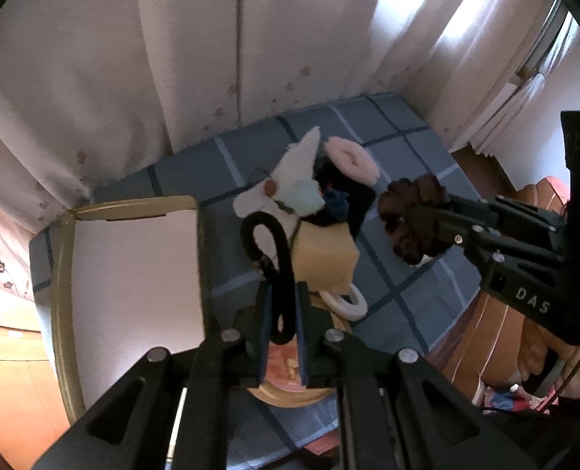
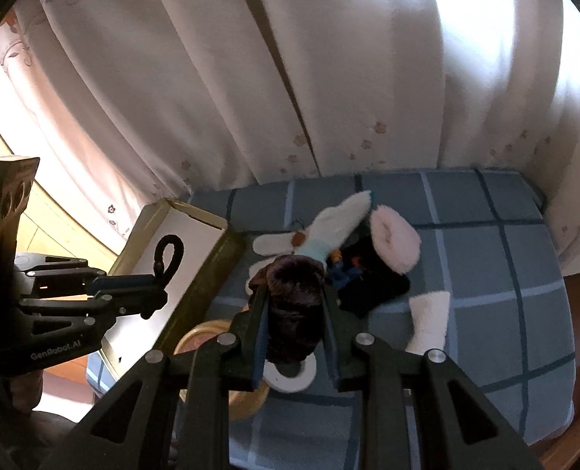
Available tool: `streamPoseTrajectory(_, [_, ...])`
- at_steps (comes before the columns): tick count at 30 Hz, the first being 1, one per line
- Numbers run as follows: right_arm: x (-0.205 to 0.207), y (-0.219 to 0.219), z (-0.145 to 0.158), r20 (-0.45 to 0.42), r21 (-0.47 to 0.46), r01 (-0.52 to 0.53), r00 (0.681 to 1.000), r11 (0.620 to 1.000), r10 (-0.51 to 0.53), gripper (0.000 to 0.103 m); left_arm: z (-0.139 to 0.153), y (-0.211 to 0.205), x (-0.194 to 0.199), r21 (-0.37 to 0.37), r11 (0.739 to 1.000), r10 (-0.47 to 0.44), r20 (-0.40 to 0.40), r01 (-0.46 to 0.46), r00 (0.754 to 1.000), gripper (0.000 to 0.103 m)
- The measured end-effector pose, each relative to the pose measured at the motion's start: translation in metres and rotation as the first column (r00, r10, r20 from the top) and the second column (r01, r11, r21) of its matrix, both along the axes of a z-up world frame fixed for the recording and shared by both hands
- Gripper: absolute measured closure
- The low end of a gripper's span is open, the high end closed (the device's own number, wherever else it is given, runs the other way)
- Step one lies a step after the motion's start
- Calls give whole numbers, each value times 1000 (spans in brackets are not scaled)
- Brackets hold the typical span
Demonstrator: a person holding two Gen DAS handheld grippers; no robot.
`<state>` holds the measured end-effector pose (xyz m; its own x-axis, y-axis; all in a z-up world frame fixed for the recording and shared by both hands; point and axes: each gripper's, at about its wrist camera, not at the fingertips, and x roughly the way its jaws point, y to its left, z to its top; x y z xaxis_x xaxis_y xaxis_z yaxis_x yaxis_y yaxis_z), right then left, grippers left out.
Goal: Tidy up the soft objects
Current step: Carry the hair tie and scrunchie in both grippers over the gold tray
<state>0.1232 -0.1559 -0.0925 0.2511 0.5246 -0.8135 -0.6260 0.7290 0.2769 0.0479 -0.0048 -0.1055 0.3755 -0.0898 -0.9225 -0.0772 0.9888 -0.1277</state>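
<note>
— Olive-gold cardboard box (image 1: 133, 266), white inside, sits farthest left on the blue checked cloth (image 1: 419, 149). Take the box as the marker. What hangs over it?

— Seen from the right wrist, the left gripper (image 2: 161, 274) reaches over the box opening, its tongs pinched nearly together on a black hair tie (image 2: 168, 252), whose loop sticks up above the tips. In the left wrist view the same black loop (image 1: 264, 243) runs up between the fingers.

— And just right of the box?

— A heap of soft things: a white sock (image 1: 294, 164), a pale mint piece (image 1: 303, 197), something dark with a blue scrap (image 1: 337, 201), a tan sponge block (image 1: 325, 262), and a pink fluffy ring (image 1: 352, 158) at the far side. Nearer the camera lies a white ring (image 1: 348, 303), partly under the sponge.

— Farther right again?

— The right gripper (image 1: 403, 223), well clear of the box and above the cloth, tongs held narrow around a dark brown furry scrunchie (image 1: 411, 215). From its own camera the scrunchie (image 2: 294, 305) fills the gap between the fingers.

— Anything beyond that?

— Another white sock (image 2: 431, 321) on the cloth, on the far right from the box, and pale flowered curtains (image 2: 329, 78) behind it all.
</note>
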Motion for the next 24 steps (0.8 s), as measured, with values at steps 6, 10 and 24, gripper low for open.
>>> streamPoseTrajectory(6, [1, 14, 3, 4, 3, -9, 1000, 1000, 9, 77, 2, 11, -2, 3, 1000, 14, 4, -14, 1000, 95])
streamPoseTrajectory(10, [1, 19, 5, 9, 5, -15, 1000, 1000, 15, 77, 3, 17, -4, 9, 1000, 25, 17, -26, 1000, 95])
streamPoseTrajectory(24, [-3, 46, 12, 40, 12, -66, 997, 998, 65, 77, 9, 46, -17, 29, 995, 100, 36, -101, 994, 95])
